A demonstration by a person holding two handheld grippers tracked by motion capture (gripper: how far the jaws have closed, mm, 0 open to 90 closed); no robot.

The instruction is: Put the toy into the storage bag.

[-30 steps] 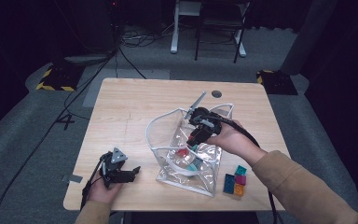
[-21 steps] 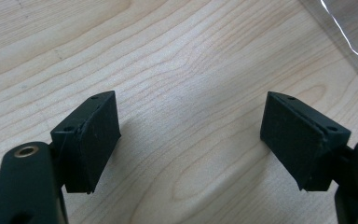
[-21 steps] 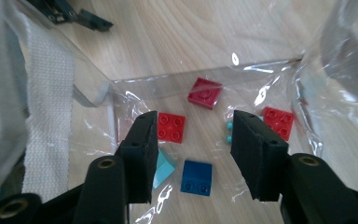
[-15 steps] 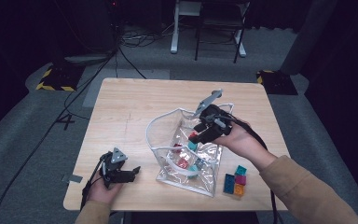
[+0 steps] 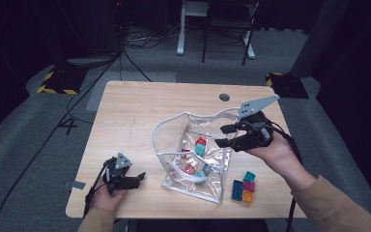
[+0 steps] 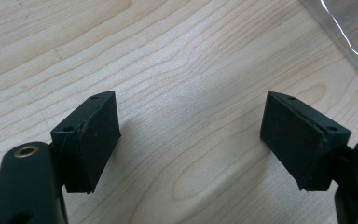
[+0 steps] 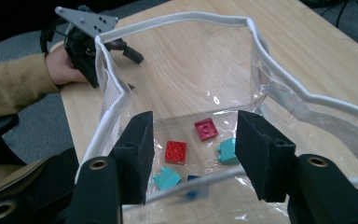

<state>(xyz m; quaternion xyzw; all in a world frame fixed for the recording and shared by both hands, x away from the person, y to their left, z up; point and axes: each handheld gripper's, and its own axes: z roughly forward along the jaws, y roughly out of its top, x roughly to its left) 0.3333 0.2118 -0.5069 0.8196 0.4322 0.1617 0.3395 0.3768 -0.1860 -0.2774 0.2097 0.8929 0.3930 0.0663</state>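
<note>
The clear bag [image 5: 193,154] stands open in the middle of the table [image 5: 140,111]. Inside it lie small bricks: a red brick [image 7: 175,151], another red one [image 7: 206,129], and teal ones [image 7: 227,151] beside them. A few more bricks [image 5: 244,186] wait in a bunch on the table, just right of the bag, on the near side.

A second ago the right gripper [image 5: 224,136] was down in the bag. Now it is up at the bag's right rim and farther to the right. Its jaws have just been opening. They stand partly open, and nothing is between them. So it looks like a brick was just dropped in, and this hand is free to get the next one from the bunch on the table.

The left gripper [image 5: 137,178] rests on the table near the left corner, just left of the bag and not touching it. It has not moved. Its jaws are wide apart and hold nothing.
</note>
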